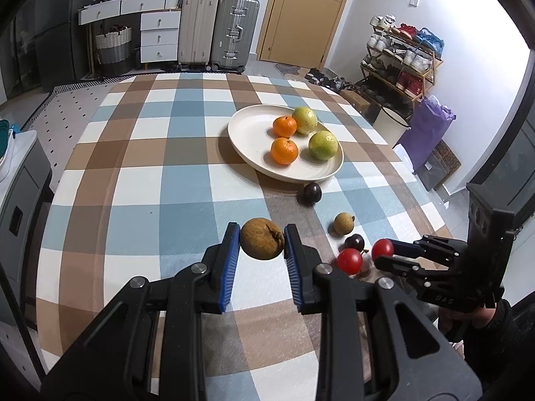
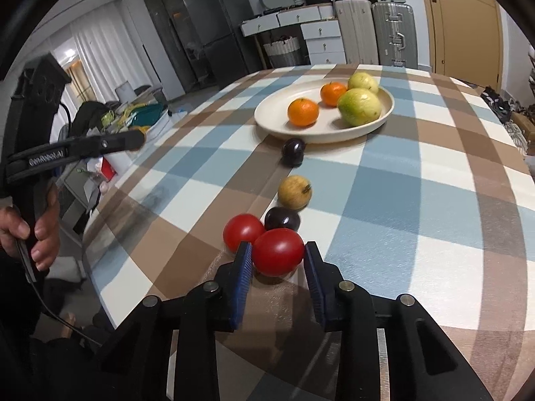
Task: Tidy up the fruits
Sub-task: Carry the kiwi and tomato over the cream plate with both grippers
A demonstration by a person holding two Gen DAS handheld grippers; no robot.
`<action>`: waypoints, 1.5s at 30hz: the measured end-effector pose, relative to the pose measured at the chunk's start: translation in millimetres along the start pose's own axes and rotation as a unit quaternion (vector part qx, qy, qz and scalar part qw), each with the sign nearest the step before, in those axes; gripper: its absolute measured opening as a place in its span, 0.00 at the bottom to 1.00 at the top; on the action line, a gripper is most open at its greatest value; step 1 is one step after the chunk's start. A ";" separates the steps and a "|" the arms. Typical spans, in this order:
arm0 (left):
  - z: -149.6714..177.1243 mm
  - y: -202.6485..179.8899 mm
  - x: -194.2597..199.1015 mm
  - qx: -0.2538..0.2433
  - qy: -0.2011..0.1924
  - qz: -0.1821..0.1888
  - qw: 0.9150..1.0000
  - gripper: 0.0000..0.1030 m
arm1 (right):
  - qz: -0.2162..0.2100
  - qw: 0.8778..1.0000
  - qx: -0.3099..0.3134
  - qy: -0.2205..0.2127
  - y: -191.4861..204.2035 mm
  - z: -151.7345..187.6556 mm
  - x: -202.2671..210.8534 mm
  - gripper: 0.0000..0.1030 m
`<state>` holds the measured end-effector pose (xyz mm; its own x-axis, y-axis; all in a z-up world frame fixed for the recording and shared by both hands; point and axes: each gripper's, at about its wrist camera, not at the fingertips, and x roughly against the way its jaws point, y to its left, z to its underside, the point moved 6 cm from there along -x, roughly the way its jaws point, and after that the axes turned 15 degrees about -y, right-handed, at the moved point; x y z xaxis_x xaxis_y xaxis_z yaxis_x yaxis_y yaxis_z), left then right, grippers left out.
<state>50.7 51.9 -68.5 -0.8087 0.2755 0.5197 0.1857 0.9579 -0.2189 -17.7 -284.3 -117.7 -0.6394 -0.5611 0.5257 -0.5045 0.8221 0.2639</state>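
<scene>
left wrist: left gripper (image 1: 261,239) clamps a brown fruit (image 1: 262,239) above the checked tablecloth (image 1: 133,183), near the plate (image 1: 247,133) holding two oranges | right wrist: right gripper (image 2: 278,255) pinches a red tomato (image 2: 278,251); second tomato (image 2: 242,231) touches it

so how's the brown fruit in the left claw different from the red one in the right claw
The rough brown round fruit is dull and matte with a dry stem scar; the smooth red tomato is glossy. The brown fruit is lifted above the checked tablecloth, casting a shadow below it, while the tomato appears to sit on the cloth beside a second tomato. Both sit between blue-padded fingers.
</scene>
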 end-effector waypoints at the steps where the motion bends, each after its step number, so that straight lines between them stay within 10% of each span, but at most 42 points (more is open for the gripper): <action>1: -1.8 -1.0 -0.9 0.001 0.000 0.001 1.000 0.23 | 0.000 1.000 -0.004 -0.005 -1.5 -2.5 2.0 0.31; 45: -123.4 -16.2 -191.4 0.021 0.044 0.038 0.998 0.23 | -0.024 0.992 -0.045 -0.117 -45.0 -204.0 -70.9 0.31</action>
<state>271.3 -6.4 -62.4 -0.7408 0.3542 0.5708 0.2188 0.9306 -0.2935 168.7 -261.9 -1.9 -0.7384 -0.5977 0.3124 -0.4897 0.7937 0.3610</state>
